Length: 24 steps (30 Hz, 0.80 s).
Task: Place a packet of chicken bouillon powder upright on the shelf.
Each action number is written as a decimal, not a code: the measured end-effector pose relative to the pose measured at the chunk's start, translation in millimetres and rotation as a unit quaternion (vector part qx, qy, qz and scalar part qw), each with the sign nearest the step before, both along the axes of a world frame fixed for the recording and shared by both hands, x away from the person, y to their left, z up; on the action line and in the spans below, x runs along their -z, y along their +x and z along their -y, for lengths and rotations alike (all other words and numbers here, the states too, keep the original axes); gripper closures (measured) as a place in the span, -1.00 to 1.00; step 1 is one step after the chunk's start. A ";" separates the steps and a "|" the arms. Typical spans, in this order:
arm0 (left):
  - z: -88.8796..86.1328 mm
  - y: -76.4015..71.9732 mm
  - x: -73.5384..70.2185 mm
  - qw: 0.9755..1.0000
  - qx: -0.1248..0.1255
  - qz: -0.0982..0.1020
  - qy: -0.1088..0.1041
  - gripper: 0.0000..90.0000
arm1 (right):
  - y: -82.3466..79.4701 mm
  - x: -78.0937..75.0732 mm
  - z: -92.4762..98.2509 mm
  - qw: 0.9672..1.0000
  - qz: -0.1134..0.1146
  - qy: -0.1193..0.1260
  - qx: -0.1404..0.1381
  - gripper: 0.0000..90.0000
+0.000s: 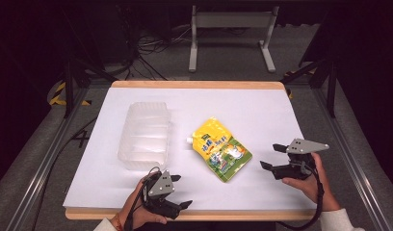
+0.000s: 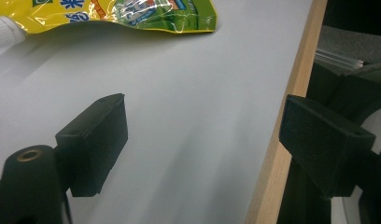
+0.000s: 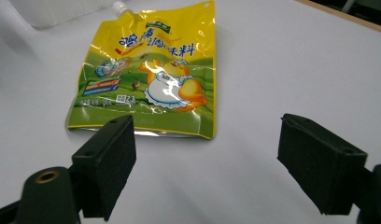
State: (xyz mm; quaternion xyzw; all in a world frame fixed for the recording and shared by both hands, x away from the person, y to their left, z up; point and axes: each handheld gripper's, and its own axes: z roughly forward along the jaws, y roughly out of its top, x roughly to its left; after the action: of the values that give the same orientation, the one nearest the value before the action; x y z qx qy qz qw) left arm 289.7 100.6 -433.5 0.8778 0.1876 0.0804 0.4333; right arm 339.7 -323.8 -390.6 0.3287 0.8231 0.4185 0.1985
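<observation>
A yellow and green spouted pouch (image 1: pixel 220 149) lies flat in the middle of the white table (image 1: pixel 262 110), its white cap toward the left. My right gripper (image 1: pixel 272 156) hovers just right of the pouch, open and empty; in the right gripper view the pouch (image 3: pixel 151 79) lies ahead of the wide jaws of my right gripper (image 3: pixel 205 163). My left gripper (image 1: pixel 182 191) stands open near the table's front edge, below the pouch. The left gripper view has my left gripper (image 2: pixel 202 140) over bare table, with the pouch's bottom edge (image 2: pixel 132 14) at the top.
A clear plastic tray (image 1: pixel 144 134) stands left of the pouch, empty. The table's wooden front edge (image 2: pixel 291 107) runs close beside my left gripper. A metal stand (image 1: pixel 230 33) sits on the floor beyond the table.
</observation>
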 end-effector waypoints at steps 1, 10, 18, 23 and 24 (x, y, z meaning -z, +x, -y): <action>0.9 1.2 0.8 1.000 -0.001 -0.003 0.004 -0.65 | 1.1 1.5 1.6 1.000 -0.003 0.004 0.000 -0.55; 0.9 1.3 2.5 1.000 -0.012 -0.003 0.006 -0.66 | 9.8 7.8 -7.4 1.000 -0.013 0.009 0.000 -0.53; 24.3 14.2 3.2 1.000 -0.024 -0.017 0.001 -0.71 | 30.3 10.7 -26.2 0.999 -0.024 0.012 -0.022 -0.49; 42.9 21.4 1.7 0.999 -0.038 -0.022 -0.015 -0.76 | 52.9 12.5 -40.1 0.998 -0.039 0.022 -0.033 -0.46; 47.8 24.8 0.9 0.999 -0.038 -0.029 -0.020 -0.76 | 58.2 12.1 -43.7 0.998 -0.048 0.028 -0.037 -0.46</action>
State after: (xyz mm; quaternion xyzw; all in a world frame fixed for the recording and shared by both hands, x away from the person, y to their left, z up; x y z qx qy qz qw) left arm 314.5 52.8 -434.4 0.8629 0.2355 0.0673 0.4421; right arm 397.9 -280.2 -402.7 0.3233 0.8310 0.4324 0.1340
